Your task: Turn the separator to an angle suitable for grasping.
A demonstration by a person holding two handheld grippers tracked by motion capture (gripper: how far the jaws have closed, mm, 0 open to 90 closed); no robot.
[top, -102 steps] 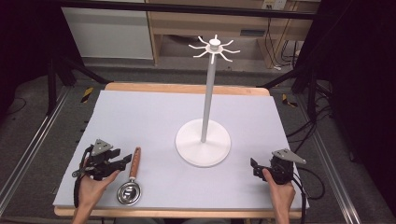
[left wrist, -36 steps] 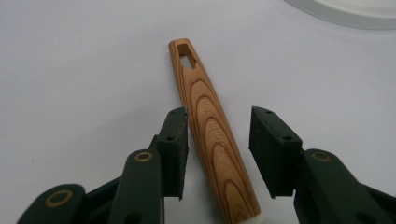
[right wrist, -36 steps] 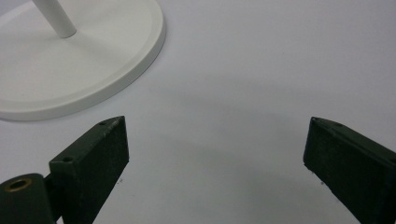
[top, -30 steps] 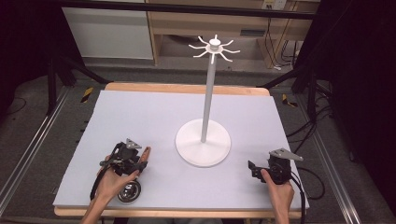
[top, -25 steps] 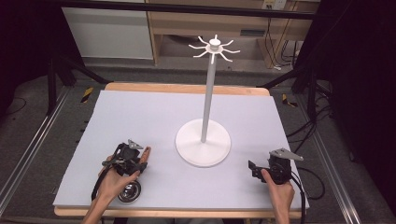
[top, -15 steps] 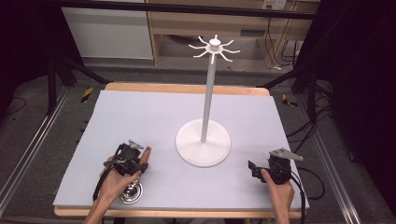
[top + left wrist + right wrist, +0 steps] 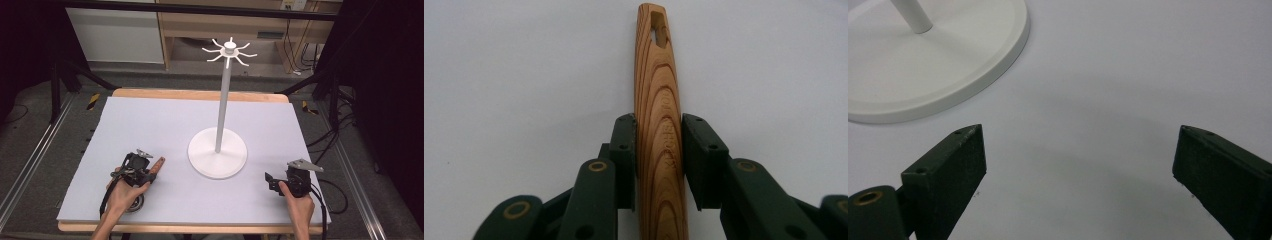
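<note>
The white hook stand [image 7: 218, 150] is the thing to steer by here: the strainer lies on the counter [image 7: 165, 115] to its left and a little nearer the person, and its wooden handle [image 7: 658, 125] runs straight ahead out of the left gripper [image 7: 658, 150], long axis in line with the jaws and tip angled up toward the stand's round base. Those jaws have just been closing and now sit pressed on either flank of the handle, partway along it, with the slotted hanging hole at the far end well clear of the grip. From above, the metal bowl [image 7: 136, 204] peeks out under the left hand [image 7: 122, 192], on the side away from the stand. The handle is smooth, strongly grained wood, tapering and slightly rounded; the stand is matte white with thin curved hooks at its top. The right gripper [image 7: 1078, 170] rests to the right of the base, jaws spread wide over bare counter, so the left hand is plainly the one placed to lift.
</note>
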